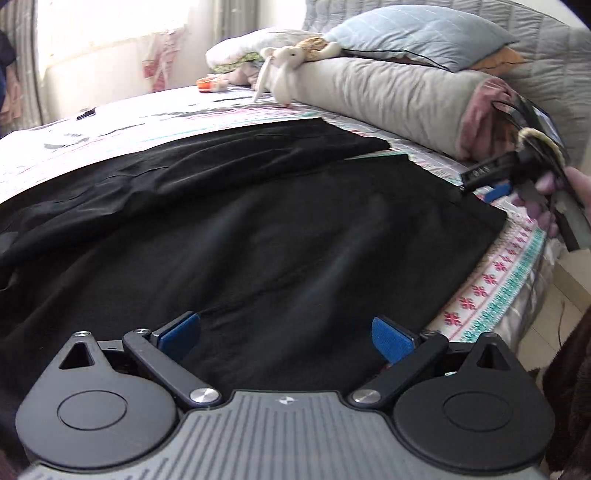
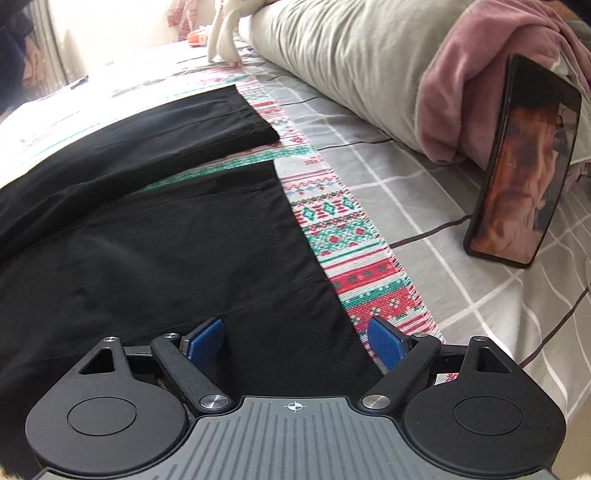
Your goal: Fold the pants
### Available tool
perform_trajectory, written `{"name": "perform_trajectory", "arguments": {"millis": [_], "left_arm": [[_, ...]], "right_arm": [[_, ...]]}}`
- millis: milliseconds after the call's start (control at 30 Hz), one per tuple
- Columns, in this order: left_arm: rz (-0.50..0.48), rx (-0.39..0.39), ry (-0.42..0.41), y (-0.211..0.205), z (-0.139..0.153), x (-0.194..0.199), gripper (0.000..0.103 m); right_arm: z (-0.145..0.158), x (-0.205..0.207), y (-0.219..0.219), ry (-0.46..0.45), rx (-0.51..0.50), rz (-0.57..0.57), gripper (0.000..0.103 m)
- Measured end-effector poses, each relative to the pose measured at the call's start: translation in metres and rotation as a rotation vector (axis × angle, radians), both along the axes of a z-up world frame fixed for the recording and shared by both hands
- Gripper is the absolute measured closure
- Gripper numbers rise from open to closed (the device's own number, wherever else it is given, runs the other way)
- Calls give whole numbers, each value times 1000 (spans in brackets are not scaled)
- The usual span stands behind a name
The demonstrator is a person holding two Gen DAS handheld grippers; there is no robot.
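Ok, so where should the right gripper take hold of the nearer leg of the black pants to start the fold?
Probably at the hem corner of the nearer leg of the black pants, coming from the patterned blanket side. That stitched hem lies flat with a free edge, so one finger could slide under. The right gripper, open, already points there.

So from my feed the background is a bed with a grey checked sheet [image 2: 424, 177], and a knitted runner in red, green and white snowflake bands [image 2: 343, 236] lies over it. A long grey bolster pillow [image 2: 332, 55] runs along the far side, with a pink fleece blanket [image 2: 469, 92] bunched at its end. A black smartphone [image 2: 524, 162] stands propped against that, screen lit. I can also see a white plush toy [image 1: 284, 70] draped over the bolster and a pale blue quilted pillow [image 1: 417, 33] on top.
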State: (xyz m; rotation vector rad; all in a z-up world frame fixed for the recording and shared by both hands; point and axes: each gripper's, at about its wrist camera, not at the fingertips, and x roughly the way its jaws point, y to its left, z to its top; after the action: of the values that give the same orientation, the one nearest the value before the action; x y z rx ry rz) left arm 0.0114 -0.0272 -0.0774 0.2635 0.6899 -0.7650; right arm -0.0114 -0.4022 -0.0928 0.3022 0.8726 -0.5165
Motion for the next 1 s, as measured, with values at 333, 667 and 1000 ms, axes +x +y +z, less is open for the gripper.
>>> {"name": "perform_trajectory", "arguments": {"millis": [333, 667, 1000], "left_arm": [[-234, 46, -79, -29, -14, -25, 14], [-276, 25, -22, -55, -5, -37, 81], [-285, 10, -26, -54, 10, -29, 15]], "right_arm": [[8, 10, 13, -47, -4, 112, 99], [30, 11, 51, 97, -314, 78, 101], [29, 18, 37, 98, -264, 42, 59]]}}
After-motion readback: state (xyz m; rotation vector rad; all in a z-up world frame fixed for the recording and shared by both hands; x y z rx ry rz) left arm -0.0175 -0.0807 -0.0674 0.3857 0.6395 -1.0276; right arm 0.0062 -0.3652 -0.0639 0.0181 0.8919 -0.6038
